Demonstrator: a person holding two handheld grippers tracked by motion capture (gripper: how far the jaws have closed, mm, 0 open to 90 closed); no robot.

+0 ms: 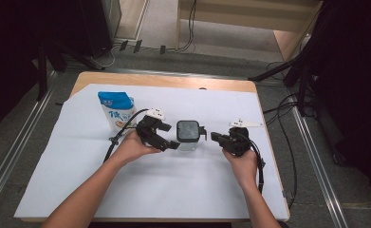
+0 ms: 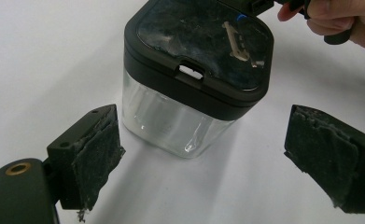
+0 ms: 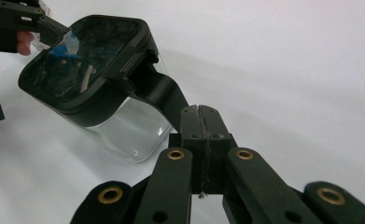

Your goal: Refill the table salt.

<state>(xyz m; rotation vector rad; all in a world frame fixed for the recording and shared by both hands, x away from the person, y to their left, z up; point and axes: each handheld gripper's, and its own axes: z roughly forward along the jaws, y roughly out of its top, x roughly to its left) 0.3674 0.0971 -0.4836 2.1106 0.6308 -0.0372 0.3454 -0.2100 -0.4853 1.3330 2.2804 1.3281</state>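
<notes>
Grey floor with metal rails and dark stands is seen around a wooden table [image 1: 164,80], and most of the tabletop is covered by a large white paper sheet [image 1: 173,185]. On the far left part of the sheet a blue and white soft pouch [image 1: 116,110] is standing upright. Near the middle of the sheet a small clear square container with a black lid [image 1: 188,134] is placed, between the two hands and well apart from the pouch.

From the bottom of the high view two forearms are seen coming in. The left gripper [image 1: 171,142] is held just beside the left side of the container; in the left gripper view its jaws are standing wide, one at each side of the container, and the glass is not touched by the black pads [image 2: 98,154]. The right gripper [image 1: 214,137] is held at the right side of the container. In the right gripper view its jaws are pressed fully together, and a black tab [image 3: 164,93] projecting from the lid reaches down to their tips; whether it is pinched cannot be told.
</notes>
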